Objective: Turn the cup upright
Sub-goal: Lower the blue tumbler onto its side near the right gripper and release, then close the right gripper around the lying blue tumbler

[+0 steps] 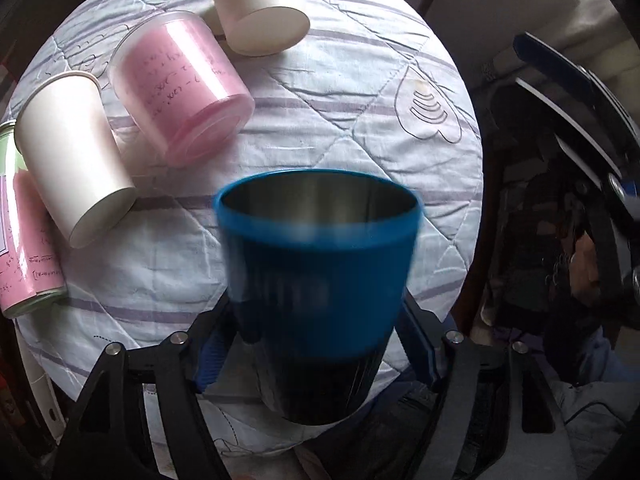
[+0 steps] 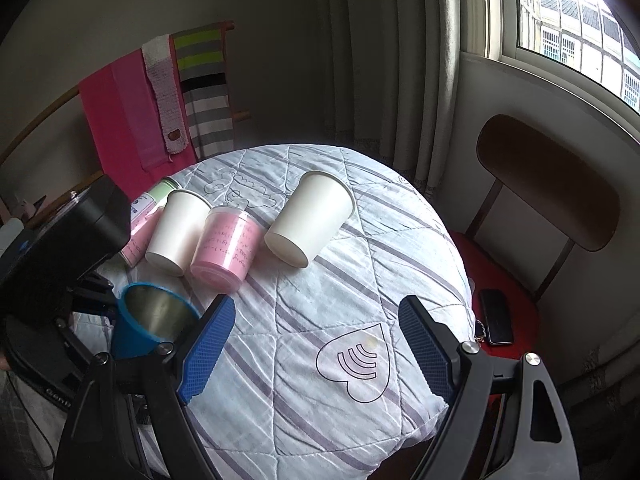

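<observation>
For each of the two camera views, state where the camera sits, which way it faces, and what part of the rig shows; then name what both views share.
Left wrist: sits on the left gripper, facing along its fingers across the quilted table; the blue cup is clamped mouth-up between its fingers.
Right wrist: sits on the right gripper, facing the table, chair and window; its blue pads stand apart.
Shared: blue cup, pink cup, and quilt.

On the round table's quilted striped cloth (image 2: 340, 360), a pink translucent tumbler (image 2: 226, 254) lies on its side between two tipped white paper cups, one at its 9 o'clock (image 2: 176, 232) and one at its 2 o'clock (image 2: 310, 218). A pink-and-green can (image 2: 146, 218) lies beyond the 9 o'clock cup. At the table's 3 o'clock, a dark phone (image 2: 495, 317) rests on a red-seated wooden chair (image 2: 548, 180), while towels (image 2: 160, 100) hang at 11 o'clock.
</observation>
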A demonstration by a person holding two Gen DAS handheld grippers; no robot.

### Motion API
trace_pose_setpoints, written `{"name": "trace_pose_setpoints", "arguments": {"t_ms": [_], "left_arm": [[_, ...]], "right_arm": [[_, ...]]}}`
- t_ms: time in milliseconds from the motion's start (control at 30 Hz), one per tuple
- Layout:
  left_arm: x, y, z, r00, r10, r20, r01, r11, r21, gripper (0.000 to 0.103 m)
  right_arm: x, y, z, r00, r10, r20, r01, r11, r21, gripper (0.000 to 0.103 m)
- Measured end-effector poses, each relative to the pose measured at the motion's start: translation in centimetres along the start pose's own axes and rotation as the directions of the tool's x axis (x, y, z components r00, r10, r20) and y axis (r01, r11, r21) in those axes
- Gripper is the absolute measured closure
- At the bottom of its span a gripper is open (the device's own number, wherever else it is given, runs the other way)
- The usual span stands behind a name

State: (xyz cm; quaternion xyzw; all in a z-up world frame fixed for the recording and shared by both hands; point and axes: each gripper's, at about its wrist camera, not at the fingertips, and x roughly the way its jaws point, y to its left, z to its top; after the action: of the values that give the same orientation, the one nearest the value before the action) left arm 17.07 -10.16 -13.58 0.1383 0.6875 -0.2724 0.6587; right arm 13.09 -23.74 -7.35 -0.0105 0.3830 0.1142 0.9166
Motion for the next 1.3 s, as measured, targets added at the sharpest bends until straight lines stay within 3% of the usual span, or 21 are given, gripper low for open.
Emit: {"name": "trace_pose_setpoints", "arguments": {"t_ms": [167,267,367,433,600,667,733,800,867,967,1067,1300], "left_arm": [[0.5,0.2,-2.1,0.999,-0.026,0.046,0.026,1.0,-0.002,0.024],[-0.3,0.2,-4.2,0.993,0.014,0.121,-0.014,1.0,-0.003,0.022],[-1.6,0.4,-6.8,0.97,0.09,0.226,-0.086,0.996,-0.025,0.02],[-2.2,0.3,-8.1,0.96,0.103,0.258,-0.096,0.995,-0.041,0.014],[-3.6,1.1,-11.3,0.937,0.127,0.325,-0.115,0.992,-0.056,0.014],[-4.7,1.5,-13.1,0.908,0.197,0.371,-0.176,0.98,-0.089,0.014],[-5.6,0.8,-14.2,0.854,0.32,0.412,-0.279,0.947,-0.157,0.012],[-6.5,0.7,-14.9,0.8,0.402,0.445,-0.334,0.915,-0.225,0.011],[-7.8,1.8,-15.8,0.771,0.433,0.468,-0.326,0.899,-0.294,0.008],[-9.2,3.8,-16.6,0.716,0.505,0.482,-0.326,0.852,-0.409,0.006],[-9.6,4.9,-17.3,0.692,0.536,0.484,-0.3,0.823,-0.482,0.005],[-9.3,6.5,-17.1,0.672,0.571,0.472,-0.237,0.769,-0.593,0.004]], "right_arm": [[0.2,0.0,-0.3,0.991,0.119,-0.065,-0.114,0.991,0.073,0.018],[0.6,0.4,-0.2,0.976,0.191,-0.106,-0.175,0.975,0.139,0.018],[1.0,1.6,-0.2,0.969,0.2,-0.148,-0.174,0.97,0.169,0.018],[1.5,2.5,-0.1,0.963,0.196,-0.184,-0.162,0.97,0.183,0.018],[2.8,3.5,-0.3,0.942,0.226,-0.249,-0.153,0.947,0.282,0.018],[2.8,3.7,-0.5,0.939,0.225,-0.26,-0.139,0.94,0.313,0.018],[2.6,4.1,-0.5,0.939,0.218,-0.267,-0.122,0.935,0.334,0.018],[2.1,4.5,-0.6,0.943,0.209,-0.258,-0.112,0.932,0.345,0.018],[1.2,5.1,-0.6,0.948,0.198,-0.248,-0.107,0.935,0.338,0.018],[0.2,5.8,-0.6,0.953,0.19,-0.236,-0.104,0.937,0.333,0.018],[-0.5,6.4,-0.8,0.954,0.187,-0.232,-0.106,0.94,0.324,0.018],[-0.6,7.2,-1.0,0.956,0.18,-0.233,-0.1,0.942,0.319,0.018]]}}
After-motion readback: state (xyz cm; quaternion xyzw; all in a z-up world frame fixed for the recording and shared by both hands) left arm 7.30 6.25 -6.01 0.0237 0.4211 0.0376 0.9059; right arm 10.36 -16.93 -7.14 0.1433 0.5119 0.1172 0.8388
